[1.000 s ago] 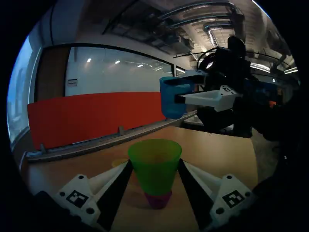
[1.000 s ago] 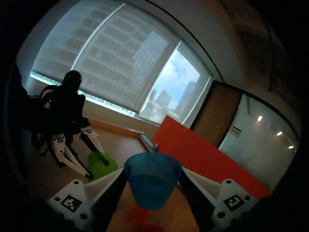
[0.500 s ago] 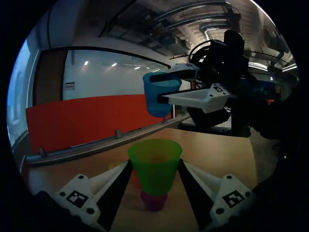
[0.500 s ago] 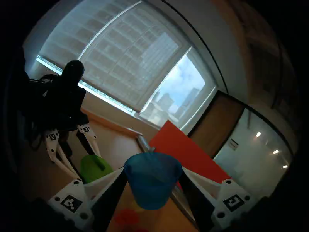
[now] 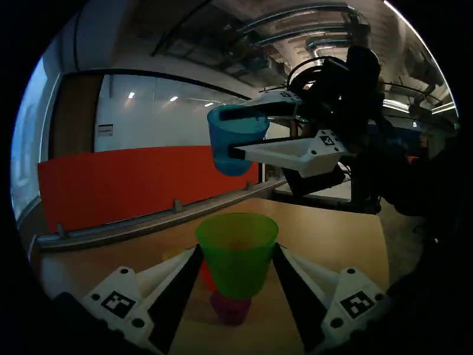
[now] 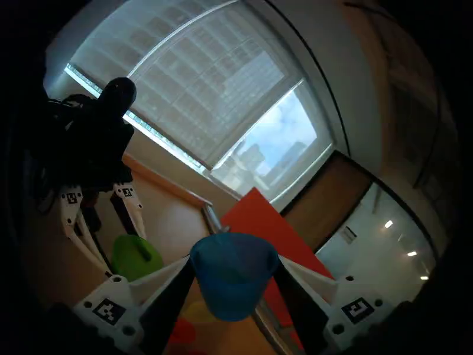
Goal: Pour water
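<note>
In the left gripper view my left gripper [image 5: 237, 260] is shut on a green cup [image 5: 237, 252], held upright above the wooden table [image 5: 331, 231]. Above and a little behind it hangs a blue cup [image 5: 234, 139], clamped in my right gripper and leaning toward the green one. In the right gripper view my right gripper [image 6: 234, 278] is shut on that blue cup [image 6: 233, 274], and the whole view is tilted. The green cup [image 6: 135, 256] sits lower left there, between the white fingers [image 6: 72, 220] of the left gripper. I cannot see any water falling.
Small cups stand on the table under the green cup: a purple one [image 5: 229, 307], a red one [image 5: 207, 274] and a yellow one [image 5: 171, 255]. An orange partition [image 5: 130, 183] with a metal rail runs along the table's far edge. A large window [image 6: 195, 100] lies beyond.
The blue cup has moved left and closer, coming over the green cup, and it has tilted further. The green cup has stayed in place in my left gripper.
</note>
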A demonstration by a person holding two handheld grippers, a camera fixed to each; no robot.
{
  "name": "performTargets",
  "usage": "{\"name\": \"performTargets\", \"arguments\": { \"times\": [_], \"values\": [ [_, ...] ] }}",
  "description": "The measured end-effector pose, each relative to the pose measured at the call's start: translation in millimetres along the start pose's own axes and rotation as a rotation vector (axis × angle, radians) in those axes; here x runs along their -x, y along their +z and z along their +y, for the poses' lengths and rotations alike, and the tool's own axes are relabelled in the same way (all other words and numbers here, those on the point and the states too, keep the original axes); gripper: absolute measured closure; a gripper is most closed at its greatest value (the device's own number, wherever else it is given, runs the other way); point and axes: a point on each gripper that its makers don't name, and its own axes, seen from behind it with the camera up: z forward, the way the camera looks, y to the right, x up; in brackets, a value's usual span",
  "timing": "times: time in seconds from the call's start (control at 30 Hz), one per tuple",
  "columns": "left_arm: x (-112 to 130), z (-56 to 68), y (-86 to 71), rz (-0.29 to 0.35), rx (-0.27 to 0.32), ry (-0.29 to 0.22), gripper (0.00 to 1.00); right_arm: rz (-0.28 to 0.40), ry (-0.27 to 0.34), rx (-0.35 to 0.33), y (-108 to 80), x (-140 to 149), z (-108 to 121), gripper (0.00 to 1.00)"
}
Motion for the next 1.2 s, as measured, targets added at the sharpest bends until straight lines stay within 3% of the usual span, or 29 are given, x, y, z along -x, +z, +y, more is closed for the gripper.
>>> {"name": "performTargets", "arguments": {
  "times": [1.2],
  "values": [
    [-9, 4.1, 8.1, 0.005, 0.008, 0.021, 0.17, -0.008, -0.337, 0.042, 10.7, -18, 8, 0.09]
  ]
}}
